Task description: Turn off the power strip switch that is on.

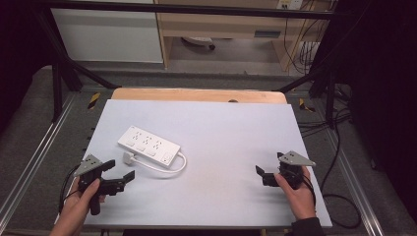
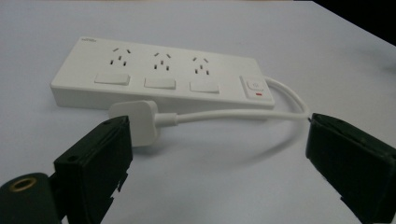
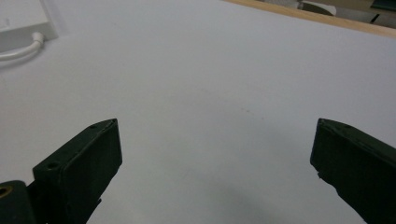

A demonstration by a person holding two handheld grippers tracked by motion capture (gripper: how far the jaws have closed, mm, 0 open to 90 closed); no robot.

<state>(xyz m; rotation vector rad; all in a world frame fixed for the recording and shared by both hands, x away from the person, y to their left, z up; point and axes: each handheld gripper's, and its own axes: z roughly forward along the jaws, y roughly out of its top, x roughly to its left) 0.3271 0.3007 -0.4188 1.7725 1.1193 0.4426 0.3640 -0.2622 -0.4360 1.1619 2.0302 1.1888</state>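
Note:
A white power strip [image 1: 149,146] with three sockets lies left of the middle of the white table [image 1: 231,128], angled. Its white cable [image 1: 178,167] loops from the right end back to the plug [image 1: 129,158], which rests on the table in front of the strip. My left gripper [image 1: 120,169] hovers open just in front of the plug. In the left gripper view, the plug [image 2: 137,119] and the strip [image 2: 159,74] lie beyond the open left gripper [image 2: 217,126]. My right gripper [image 1: 269,163] stands open over bare table at the right, empty [image 3: 215,125].
A wooden edge [image 1: 196,94] borders the table's far side. Metal frame rails [image 1: 29,162] run along both sides, and cables [image 1: 339,196] lie on the floor at the right. The strip's corner [image 3: 21,18] sits far off to the left in the right gripper view.

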